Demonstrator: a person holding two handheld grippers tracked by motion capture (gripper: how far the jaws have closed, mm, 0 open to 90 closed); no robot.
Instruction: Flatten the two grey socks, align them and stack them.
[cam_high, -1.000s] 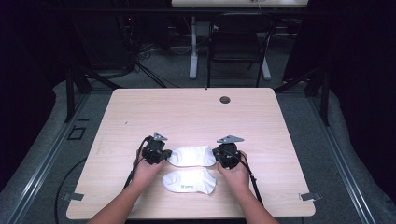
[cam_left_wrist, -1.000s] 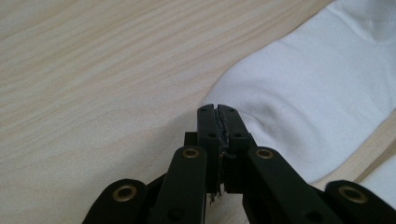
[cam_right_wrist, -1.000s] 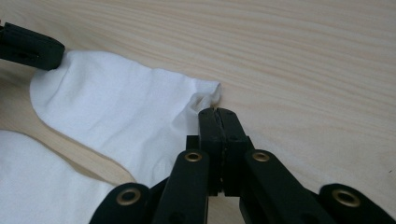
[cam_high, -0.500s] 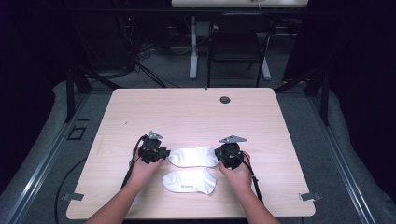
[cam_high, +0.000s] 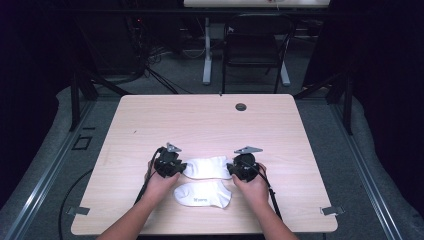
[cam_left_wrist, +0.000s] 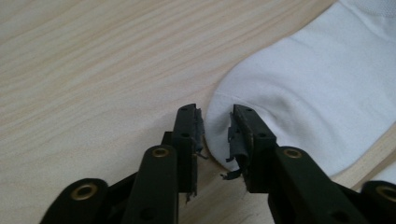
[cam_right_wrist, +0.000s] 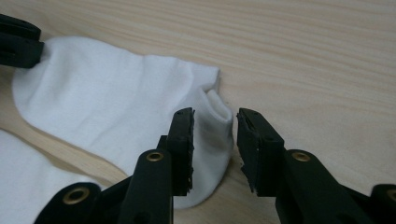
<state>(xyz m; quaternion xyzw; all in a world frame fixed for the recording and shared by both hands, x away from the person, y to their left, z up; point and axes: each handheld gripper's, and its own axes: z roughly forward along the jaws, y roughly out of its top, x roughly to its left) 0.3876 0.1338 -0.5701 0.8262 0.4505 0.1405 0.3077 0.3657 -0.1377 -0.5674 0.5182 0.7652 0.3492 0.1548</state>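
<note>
- We have two white ankle socks on the bench (cam_high: 150, 115); the far sock (cam_high: 207, 167) lies flat between both tools, the near sock (cam_high: 202, 193) just at its 6 o'clock, apart by a thin strip of wood.
- Left hand-held gripper (cam_left_wrist: 217, 128) sits at the far sock's 9 o'clock end: jaws have just been opening and now stand parted. The rounded toe edge lies between them, and the pads don't press it.
- Right hand-held gripper (cam_right_wrist: 214, 125) is at the 3 o'clock end: jaws have just been opening and stand spread. The cuff opening sits in the gap, not clamped.
- Our read on progress: the far sock looks laid out straight and let go, so that step seems done. The near sock is untouched by either tool; pairing or stacking the two is likely what's left.
- Materials: the socks are soft knit, matte, with rounded toes, and the cuff folds into a small lip. A small dark print shows on the near sock.
- The bench is light wood-grain laminate, smooth, with rounded corners and a dark grommet (cam_high: 241, 107) at 12 o'clock.
- The jaws are hard black plastic, with frayed pad lining on the left pair.
</note>
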